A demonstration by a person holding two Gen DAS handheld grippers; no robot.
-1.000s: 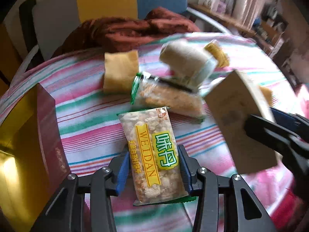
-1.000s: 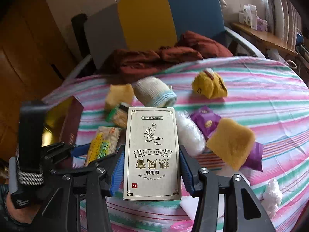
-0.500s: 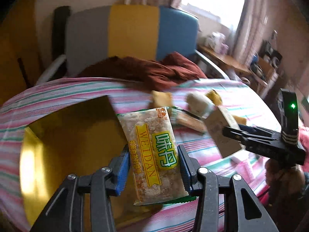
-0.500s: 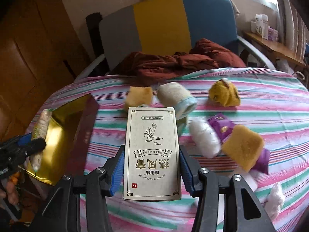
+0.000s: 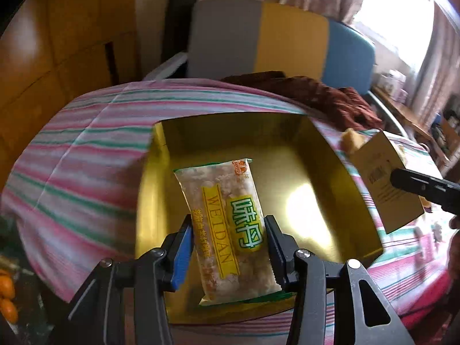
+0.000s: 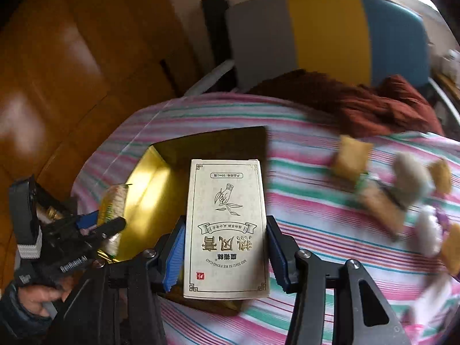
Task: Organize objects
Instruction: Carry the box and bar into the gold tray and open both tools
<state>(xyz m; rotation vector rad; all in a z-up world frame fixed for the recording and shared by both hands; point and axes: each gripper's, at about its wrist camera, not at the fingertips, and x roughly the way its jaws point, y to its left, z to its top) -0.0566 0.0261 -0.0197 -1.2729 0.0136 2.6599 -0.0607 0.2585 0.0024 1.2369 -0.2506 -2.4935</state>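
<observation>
My left gripper [image 5: 228, 244] is shut on a clear snack packet [image 5: 227, 224] with a yellow and green label, held above the open gold-lined box [image 5: 316, 155]. My right gripper [image 6: 225, 247] is shut on a cream carton [image 6: 227, 224] with printed characters, and it hangs over the right side of the same gold box [image 6: 143, 184]. In the left wrist view the carton [image 5: 382, 184] and one right fingertip [image 5: 414, 182] come in from the right edge. In the right wrist view the left gripper [image 6: 95, 224] with its packet [image 6: 112, 201] shows at the left, with a person's hand [image 6: 37, 296] below it.
The box sits on a round table with a pink, green and white striped cloth [image 5: 80, 155]. Several sponges, rolled cloths and snack packs [image 6: 382, 189] lie blurred at the right. A dark red garment [image 6: 373, 109] and a grey, yellow and blue chair [image 6: 325, 34] stand behind.
Both grippers have swung left from the pile of objects to above the gold box, each keeping hold of its item. The box now fills the middle of the left wrist view.
</observation>
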